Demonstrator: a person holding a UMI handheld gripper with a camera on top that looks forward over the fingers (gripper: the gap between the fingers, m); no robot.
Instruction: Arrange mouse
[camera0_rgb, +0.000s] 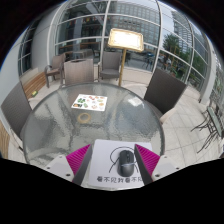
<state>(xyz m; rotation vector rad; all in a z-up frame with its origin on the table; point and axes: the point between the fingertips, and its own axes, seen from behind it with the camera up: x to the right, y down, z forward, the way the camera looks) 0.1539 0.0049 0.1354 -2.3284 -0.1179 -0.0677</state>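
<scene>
A dark computer mouse (125, 164) lies on a white mouse mat (105, 172) with a black drawn outline and a line of printed characters. The mat rests on a round glass table (70, 125). My gripper (112, 160) is low over the mat. Its pink fingers (78, 160) stand apart at either side, and the mouse sits between them, close to the right finger, with a gap on its left. The fingers do not press on it.
A white card with coloured stickers (90, 100) lies further out on the table. Several grey chairs (164, 92) stand around the table. A wooden sign board (126, 40) stands beyond it, before a glass building front.
</scene>
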